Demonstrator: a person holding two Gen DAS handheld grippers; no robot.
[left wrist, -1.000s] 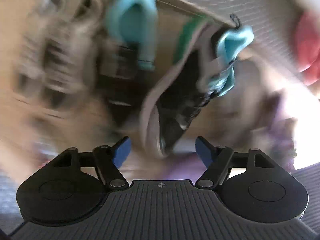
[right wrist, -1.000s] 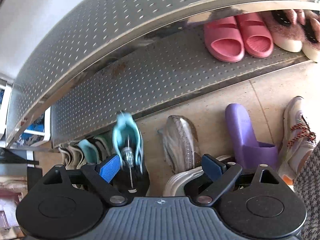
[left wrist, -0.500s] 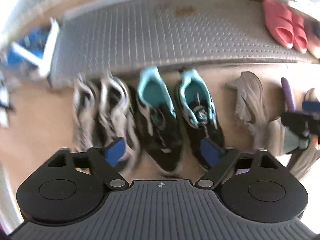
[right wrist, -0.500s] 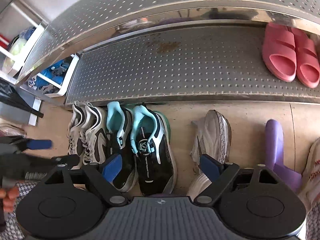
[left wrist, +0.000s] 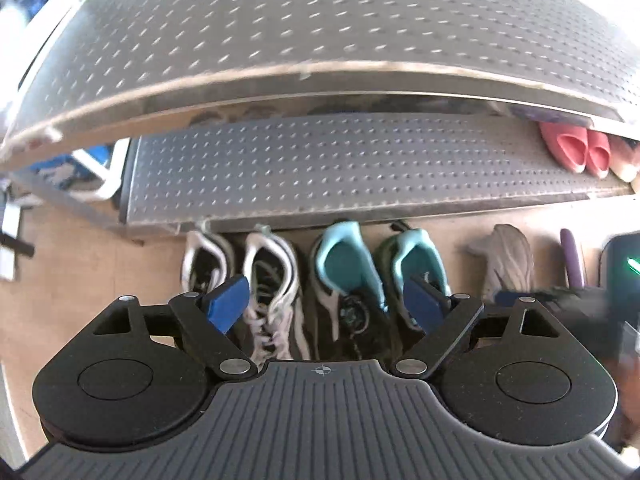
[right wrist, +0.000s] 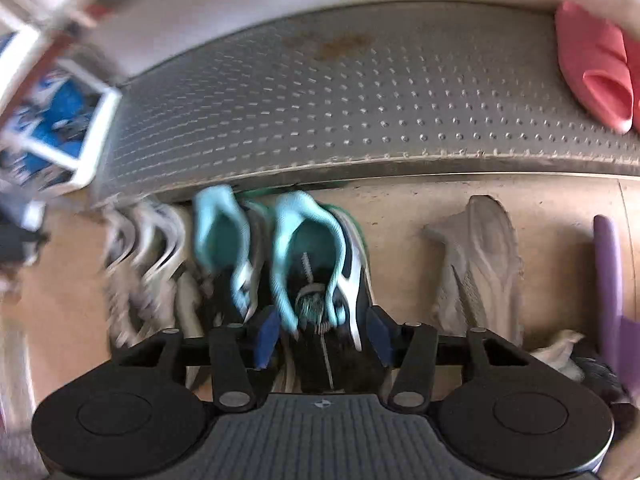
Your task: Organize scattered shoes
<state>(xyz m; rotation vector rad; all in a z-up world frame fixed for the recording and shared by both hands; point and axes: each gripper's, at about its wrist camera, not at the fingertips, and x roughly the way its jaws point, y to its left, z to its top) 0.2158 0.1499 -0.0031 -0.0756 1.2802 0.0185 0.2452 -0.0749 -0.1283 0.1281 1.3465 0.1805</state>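
A pair of black sneakers with teal lining (left wrist: 344, 276) stands side by side on the floor, heels against the low metal shelf (left wrist: 360, 164). My left gripper (left wrist: 326, 304) hangs above them and the grey-white sneakers (left wrist: 272, 280). Its jaws are opening and hold nothing. My right gripper (right wrist: 322, 336) points down over the right teal sneaker (right wrist: 308, 256). Its jaws are closing with that shoe's laced middle between the blue pads (right wrist: 266, 338). I see no firm press. The left teal sneaker (right wrist: 220, 240) is blurred beside it.
A beige sneaker (right wrist: 480, 264) lies on the floor to the right, with a purple slipper (right wrist: 608, 272) beyond it. Pink slippers (right wrist: 592, 68) sit on the low shelf at the right. An upper metal shelf (left wrist: 320, 20) overhangs. A white-framed box (right wrist: 60, 120) stands at the left.
My left gripper rose and tilted back from the teal sneakers, so the upper shelf fills its view. My right gripper dropped onto the right teal sneaker and its jaws narrowed around it.
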